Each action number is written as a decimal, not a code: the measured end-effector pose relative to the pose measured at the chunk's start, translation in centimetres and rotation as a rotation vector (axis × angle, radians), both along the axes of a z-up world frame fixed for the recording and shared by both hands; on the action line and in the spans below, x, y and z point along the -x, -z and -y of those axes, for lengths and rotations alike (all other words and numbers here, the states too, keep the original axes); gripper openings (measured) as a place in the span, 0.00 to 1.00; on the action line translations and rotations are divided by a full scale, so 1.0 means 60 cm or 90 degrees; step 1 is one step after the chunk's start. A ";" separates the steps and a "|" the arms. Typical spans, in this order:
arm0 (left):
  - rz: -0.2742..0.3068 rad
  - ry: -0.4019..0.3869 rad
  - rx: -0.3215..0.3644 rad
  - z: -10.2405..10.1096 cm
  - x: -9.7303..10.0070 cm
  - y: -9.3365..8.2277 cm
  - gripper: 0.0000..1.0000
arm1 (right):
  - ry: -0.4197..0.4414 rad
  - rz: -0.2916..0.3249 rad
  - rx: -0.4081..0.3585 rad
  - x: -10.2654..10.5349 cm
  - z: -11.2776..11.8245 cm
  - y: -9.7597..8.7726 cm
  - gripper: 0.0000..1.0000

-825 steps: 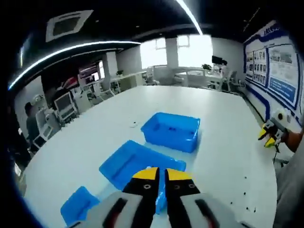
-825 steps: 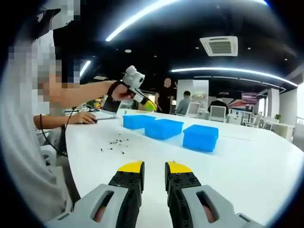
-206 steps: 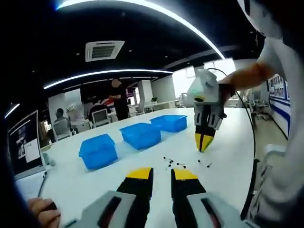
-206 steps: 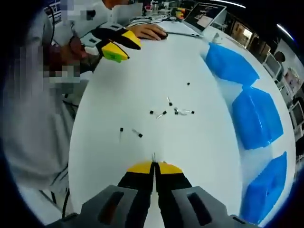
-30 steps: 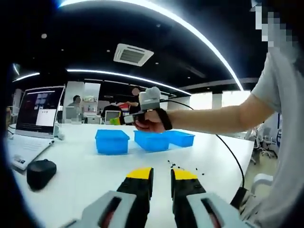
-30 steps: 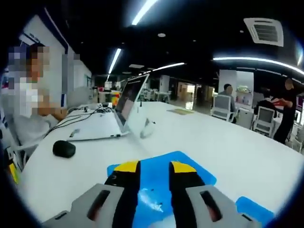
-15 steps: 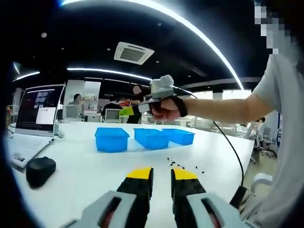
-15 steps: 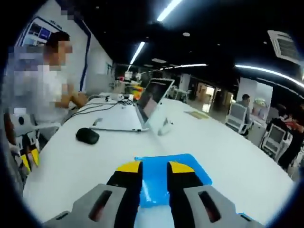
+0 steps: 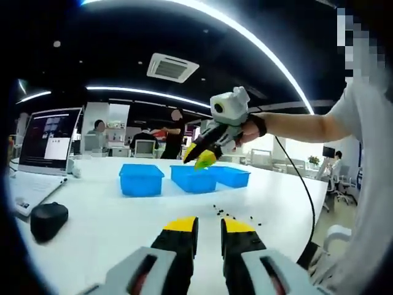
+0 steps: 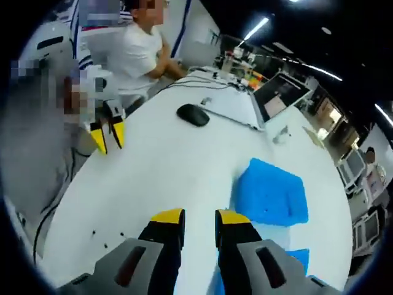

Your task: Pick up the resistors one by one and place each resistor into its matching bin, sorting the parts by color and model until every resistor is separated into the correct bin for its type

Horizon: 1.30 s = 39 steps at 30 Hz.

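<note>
While the right gripper [image 10: 198,216] hangs above the white tabletop [image 10: 166,166] with its yellow-tipped jaws a little apart and nothing between them, it sits beside the nearest blue bin [image 10: 272,190], which lies just ahead and to the right in the right gripper view. In the left gripper view the same gripper [image 9: 204,155] is held up in the air over the row of three blue bins: the left bin [image 9: 141,179], the middle bin [image 9: 193,178] and the far bin [image 9: 228,176].

The loose resistors [image 9: 235,215] lie scattered on the tabletop on the near side of the bins, well apart from the raised right gripper and closer to the left gripper [image 9: 208,224]. That gripper's jaws are also slightly apart and empty, low over the tabletop, with the resistors just ahead and a little to the right. In the right gripper view a few dark specks [image 10: 107,234] at lower left are likely the same parts; they are too small to tell the direction of their leads.

The next pick probably calls for a swing back from the bins toward the scatter, and nothing stands in that path. A black mouse [image 9: 48,220] and an open laptop [image 9: 43,144] sit off to the left, clear of the work.
</note>
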<state>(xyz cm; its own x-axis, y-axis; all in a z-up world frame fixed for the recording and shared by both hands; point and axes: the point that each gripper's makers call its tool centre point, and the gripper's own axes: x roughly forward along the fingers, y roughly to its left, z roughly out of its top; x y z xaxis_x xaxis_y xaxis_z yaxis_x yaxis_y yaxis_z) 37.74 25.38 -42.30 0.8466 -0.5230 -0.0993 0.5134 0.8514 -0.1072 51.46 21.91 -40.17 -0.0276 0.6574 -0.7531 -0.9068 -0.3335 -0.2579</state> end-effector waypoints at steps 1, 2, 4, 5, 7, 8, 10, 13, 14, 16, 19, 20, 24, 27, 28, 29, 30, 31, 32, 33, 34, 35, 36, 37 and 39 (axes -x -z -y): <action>0.000 0.001 -0.001 0.001 0.000 0.000 0.18 | -0.003 -0.002 0.009 0.002 0.003 0.006 0.22; 0.000 0.000 -0.001 0.001 0.000 -0.001 0.18 | -0.011 -0.002 0.025 0.001 0.008 0.014 0.22; 0.000 -0.002 -0.001 0.001 0.000 -0.001 0.18 | -0.023 0.000 0.047 0.001 0.014 0.025 0.22; 0.000 -0.004 -0.001 0.001 -0.001 -0.001 0.18 | -0.037 0.004 0.068 0.002 0.020 0.034 0.22; -0.002 -0.007 -0.002 0.000 -0.001 0.000 0.18 | -0.055 -0.002 0.097 0.010 0.029 0.045 0.20; -0.003 -0.008 -0.003 -0.001 -0.001 0.000 0.18 | -0.063 -0.004 0.104 0.014 0.031 0.048 0.19; -0.004 -0.010 -0.004 -0.002 0.000 0.000 0.18 | -0.104 -0.021 0.143 0.042 0.044 0.065 0.17; -0.007 -0.014 -0.004 -0.004 0.000 0.003 0.18 | -0.116 -0.020 0.223 0.061 0.070 0.095 0.16; -0.008 -0.014 -0.005 -0.004 0.000 0.004 0.18 | -0.114 0.003 0.247 0.056 0.077 0.105 0.16; -0.011 -0.013 -0.006 -0.002 0.001 0.007 0.18 | -0.118 0.018 0.269 0.058 0.083 0.118 0.16; -0.016 -0.008 -0.006 0.004 0.001 0.011 0.18 | -0.121 0.001 0.279 0.065 0.086 0.125 0.15; -0.019 -0.007 -0.007 0.006 0.001 0.013 0.18 | -0.122 0.000 0.279 0.065 0.086 0.127 0.15; -0.024 0.008 -0.011 0.015 0.001 0.018 0.18 | -0.116 -0.003 0.282 0.061 0.088 0.133 0.14; -0.021 0.005 -0.001 0.014 0.000 0.015 0.18 | -0.114 -0.008 0.287 0.060 0.090 0.140 0.14; -0.021 0.004 0.004 0.013 0.000 0.015 0.18 | -0.115 -0.008 0.290 0.058 0.092 0.140 0.14; -0.022 0.003 0.006 0.013 0.000 0.016 0.18 | -0.114 -0.014 0.291 0.059 0.091 0.139 0.10; -0.023 0.003 0.006 0.014 0.000 0.017 0.18 | -0.116 -0.012 0.296 0.059 0.093 0.141 0.05; -0.024 0.004 0.005 0.014 0.000 0.018 0.18 | -0.116 -0.010 0.295 0.058 0.092 0.141 0.05; -0.026 0.006 0.005 0.016 0.001 0.020 0.18 | -0.111 -0.013 0.297 0.058 0.091 0.141 0.05; -0.027 0.009 0.005 0.017 0.002 0.021 0.18 | -0.113 -0.015 0.300 0.059 0.092 0.140 0.05; -0.028 0.011 0.005 0.018 0.003 0.022 0.18 | -0.117 -0.012 0.294 0.060 0.089 0.138 0.05; -0.029 0.013 0.005 0.020 0.003 0.023 0.18 | -0.115 -0.011 0.286 0.059 0.086 0.134 0.05; -0.029 0.015 0.005 0.021 0.004 0.023 0.18 | -0.113 -0.011 0.282 0.060 0.083 0.131 0.05; -0.030 0.016 0.006 0.022 0.004 0.023 0.18 | -0.111 -0.009 0.274 0.059 0.080 0.127 0.05; -0.029 0.018 0.007 0.023 0.004 0.023 0.18 | -0.103 -0.011 0.252 0.058 0.070 0.118 0.05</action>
<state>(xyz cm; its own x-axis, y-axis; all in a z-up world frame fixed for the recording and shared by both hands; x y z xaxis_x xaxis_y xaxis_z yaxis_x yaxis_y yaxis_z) 37.51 24.02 -43.69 0.8265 -0.5473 -0.1321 0.5309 0.8357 -0.1407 47.98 17.71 -47.23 -0.1220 0.3033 -0.9451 -0.8377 -0.5422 -0.0659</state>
